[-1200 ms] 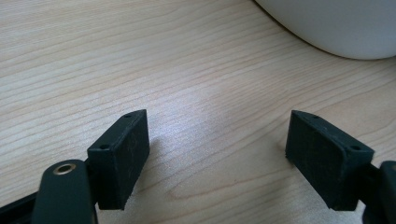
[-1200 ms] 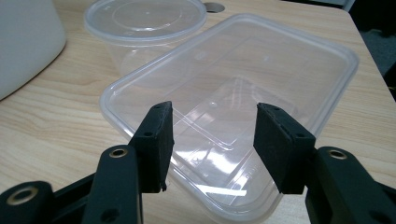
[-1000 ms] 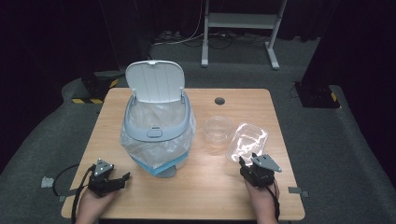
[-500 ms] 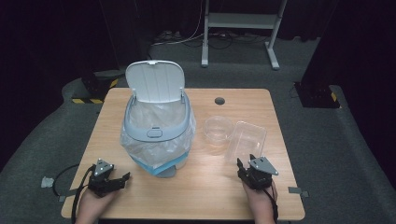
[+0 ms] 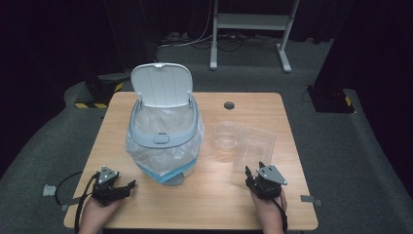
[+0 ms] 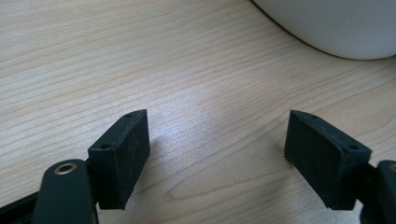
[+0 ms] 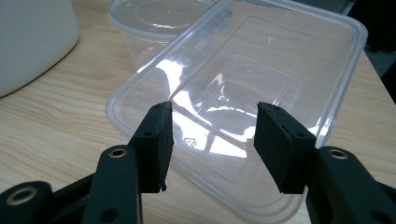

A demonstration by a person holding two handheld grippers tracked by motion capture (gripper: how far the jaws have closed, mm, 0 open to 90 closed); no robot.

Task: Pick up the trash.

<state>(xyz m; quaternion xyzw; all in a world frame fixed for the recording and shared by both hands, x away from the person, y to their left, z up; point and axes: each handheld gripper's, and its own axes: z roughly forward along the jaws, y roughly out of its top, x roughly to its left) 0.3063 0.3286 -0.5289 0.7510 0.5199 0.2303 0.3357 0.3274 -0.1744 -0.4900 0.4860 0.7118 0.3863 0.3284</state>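
Overhead, we are seeing the lined bin (image 5: 164, 136) lying open on the bench (image 5: 214, 195), ready to take the rectangular tub (image 5: 254, 146) beside it. Left tongs (image 6: 217, 154) are hovering spread above bare wood, while right tongs (image 7: 212, 140) are gaping just short of that tub (image 7: 243, 88), pinching nothing.

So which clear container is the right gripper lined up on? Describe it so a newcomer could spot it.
Start at the white lidded bin on the wooden table. Two clear plastic containers sit to its right. It is the rectangular container nearer the right gripper, tilted against the round tub.
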